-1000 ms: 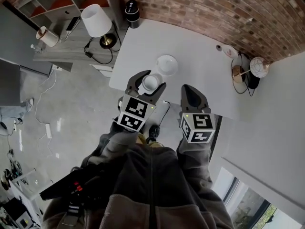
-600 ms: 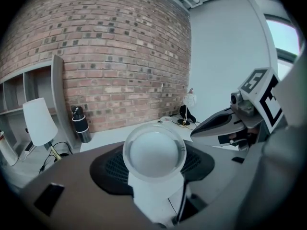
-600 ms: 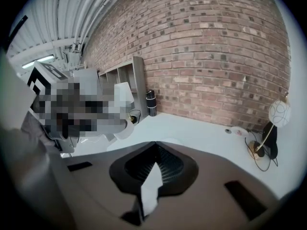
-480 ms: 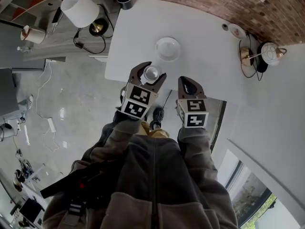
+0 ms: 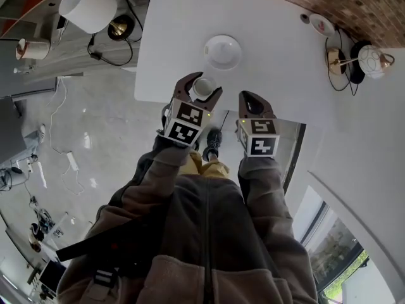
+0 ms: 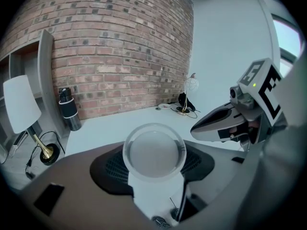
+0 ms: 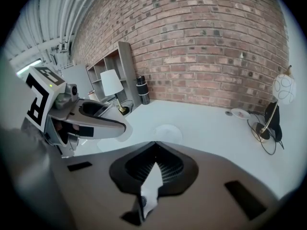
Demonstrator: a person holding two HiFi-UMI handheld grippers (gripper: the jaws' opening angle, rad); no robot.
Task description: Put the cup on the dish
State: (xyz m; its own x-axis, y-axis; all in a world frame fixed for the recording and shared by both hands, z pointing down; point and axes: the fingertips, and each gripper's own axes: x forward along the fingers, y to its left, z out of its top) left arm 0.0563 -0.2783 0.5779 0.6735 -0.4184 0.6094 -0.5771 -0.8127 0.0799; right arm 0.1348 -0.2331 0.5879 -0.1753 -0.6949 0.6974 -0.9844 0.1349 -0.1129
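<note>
Head view. Holds a small white cup in the left gripper, jaws clamped on its sides, just on the near side of the white dish and not touching it. Places both over the near edge of the white table. Carries the right gripper near and right of the dish, jaws pressed together on nothing. Shows a white-shaded lamp well left of the dish, and a brass globe lamp and a small saucer well right of it.

Left gripper view. Looks straight into the cup's round mouth: upright, wedged between both jaws, nothing visible inside. Hides the dish behind the cup. Catches a black bottle at the foot of the brick wall.

Right gripper view. Shows jaws shut tip to tip, only a sliver of table between them. Finds the dish bare, straight ahead past the tips. Puts the left gripper just left of the dish, raised off the table, with the cup's pale underside barely showing below it.
</note>
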